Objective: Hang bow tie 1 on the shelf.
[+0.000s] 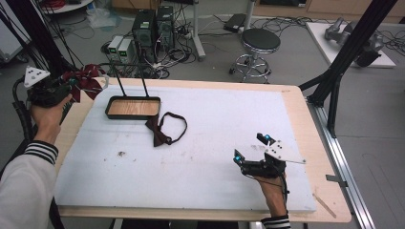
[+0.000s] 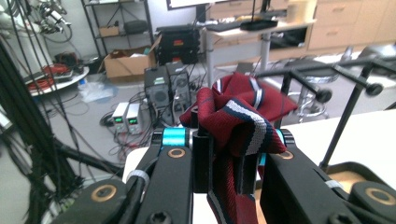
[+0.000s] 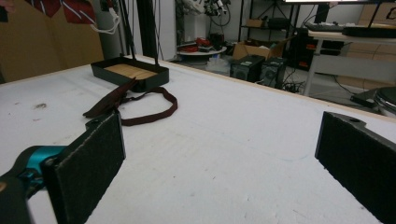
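One worktop [image 1: 305,124], pale wood at the edges, carries a white foam sheet [image 1: 215,143] over most of its top. Black tray [image 1: 133,107] with a wood-toned floor sits at the sheet's far left; two thin black rods rise from its far side. Dark maroon bow tie [image 1: 160,131] with its looped strap lies on the sheet just beside the tray's near right corner, one end touching the tray wall.

Left tool [image 1: 71,90] held above the worktop's far left corner, well off the surface, jaws clamped on a bunched red striped tie [image 2: 236,119], white and navy bands showing.

Right tool [image 1: 251,147] rests low over the sheet at near right, jaws wide apart, nothing between them; well apart from the bow tie.
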A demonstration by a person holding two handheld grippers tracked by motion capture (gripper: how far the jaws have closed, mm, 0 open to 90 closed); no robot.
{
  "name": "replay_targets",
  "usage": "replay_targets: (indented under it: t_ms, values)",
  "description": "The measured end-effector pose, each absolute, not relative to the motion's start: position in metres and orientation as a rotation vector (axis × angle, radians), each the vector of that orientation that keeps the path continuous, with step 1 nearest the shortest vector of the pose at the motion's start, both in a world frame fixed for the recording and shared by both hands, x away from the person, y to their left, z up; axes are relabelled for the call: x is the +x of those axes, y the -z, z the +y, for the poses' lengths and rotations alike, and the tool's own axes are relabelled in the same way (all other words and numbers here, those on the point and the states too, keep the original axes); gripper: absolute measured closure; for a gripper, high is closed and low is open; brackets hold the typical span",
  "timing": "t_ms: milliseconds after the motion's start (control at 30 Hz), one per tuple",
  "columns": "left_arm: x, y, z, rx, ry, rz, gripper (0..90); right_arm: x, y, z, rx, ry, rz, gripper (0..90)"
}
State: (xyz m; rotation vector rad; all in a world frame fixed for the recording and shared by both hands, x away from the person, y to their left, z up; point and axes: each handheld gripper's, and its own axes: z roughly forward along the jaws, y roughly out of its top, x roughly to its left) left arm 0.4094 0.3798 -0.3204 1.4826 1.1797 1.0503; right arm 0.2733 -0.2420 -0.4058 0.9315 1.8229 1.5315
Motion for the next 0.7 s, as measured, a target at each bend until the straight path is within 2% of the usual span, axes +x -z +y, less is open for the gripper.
replay_targets:
  t_ms: [700]
  values:
    - [0.424, 0.354, 0.355, 1.605, -0.976, 1.215, 79.9, 0.276, 0.408, -0.24, 0.96, -1.524, 1.814, 0.8]
